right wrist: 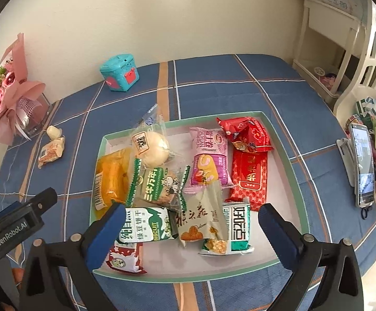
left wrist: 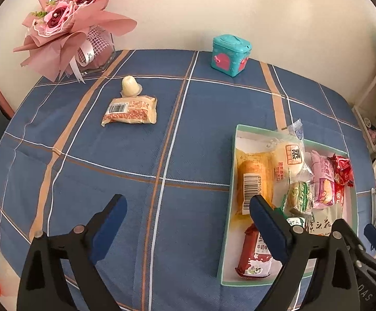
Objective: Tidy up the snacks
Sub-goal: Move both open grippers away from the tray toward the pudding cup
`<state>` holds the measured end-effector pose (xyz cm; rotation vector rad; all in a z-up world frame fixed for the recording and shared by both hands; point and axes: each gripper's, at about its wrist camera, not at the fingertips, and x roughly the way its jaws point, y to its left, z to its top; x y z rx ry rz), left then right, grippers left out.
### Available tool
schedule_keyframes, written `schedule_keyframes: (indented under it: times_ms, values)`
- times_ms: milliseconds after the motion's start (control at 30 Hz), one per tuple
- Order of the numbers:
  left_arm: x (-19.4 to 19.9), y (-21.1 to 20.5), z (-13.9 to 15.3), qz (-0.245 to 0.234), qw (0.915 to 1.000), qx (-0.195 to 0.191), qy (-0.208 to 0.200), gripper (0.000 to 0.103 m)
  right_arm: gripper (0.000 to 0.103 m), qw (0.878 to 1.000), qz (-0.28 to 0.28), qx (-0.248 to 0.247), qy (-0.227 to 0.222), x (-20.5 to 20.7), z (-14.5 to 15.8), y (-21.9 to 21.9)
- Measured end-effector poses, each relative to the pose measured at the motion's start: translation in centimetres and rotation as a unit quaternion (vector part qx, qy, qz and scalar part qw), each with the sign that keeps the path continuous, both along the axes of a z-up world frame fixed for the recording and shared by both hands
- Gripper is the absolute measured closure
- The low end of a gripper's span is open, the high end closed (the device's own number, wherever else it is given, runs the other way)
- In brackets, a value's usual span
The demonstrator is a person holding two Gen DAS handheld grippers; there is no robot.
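In the left wrist view, the left gripper (left wrist: pixel 188 211) hovers over the blue plaid cloth (left wrist: pixel 125 171) on the counter, its blue-padded fingers (left wrist: pixel 110 223) spread wide with nothing between them. Well ahead on the cloth lie a tan packet (left wrist: pixel 130 110) and, touching its far edge, a jelly cup (left wrist: pixel 130 86). To the right sits the tray (left wrist: pixel 231 181), crowded with snacks, its near-left part behind the right-hand finger. A teal box (left wrist: pixel 230 55) stands by the wall, and a pink bouquet (left wrist: pixel 68 23) fills the far left corner. In the right wrist view, the right gripper (right wrist: pixel 191 223) hangs above the near end of the tray (right wrist: pixel 286 155), fingers (right wrist: pixel 278 229) wide apart and holding nothing. Inside the tray are an orange packet (right wrist: pixel 112 178), a bun (right wrist: pixel 152 149), a pink packet (right wrist: pixel 210 160), red packets (right wrist: pixel 248 160), a green biscuit pack (right wrist: pixel 149 224) and others, overlapping. The tan packet (right wrist: pixel 51 151) and jelly cup (right wrist: pixel 53 131) lie outside, well left of the tray. A phone (right wrist: pixel 363 165) stands propped at the counter's right edge.
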<state>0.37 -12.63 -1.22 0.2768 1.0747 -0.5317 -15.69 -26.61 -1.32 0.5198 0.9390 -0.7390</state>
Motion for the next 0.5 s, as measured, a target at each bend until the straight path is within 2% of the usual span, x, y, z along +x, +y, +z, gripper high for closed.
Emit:
schedule_keyframes:
  times_ms: [500]
  values:
    - [4.9,4.3,0.5,0.057,0.9977,-0.033,0.014,0.007,0.000,0.999,0.030,0.005,0.012,3.8,-1.2,2.6]
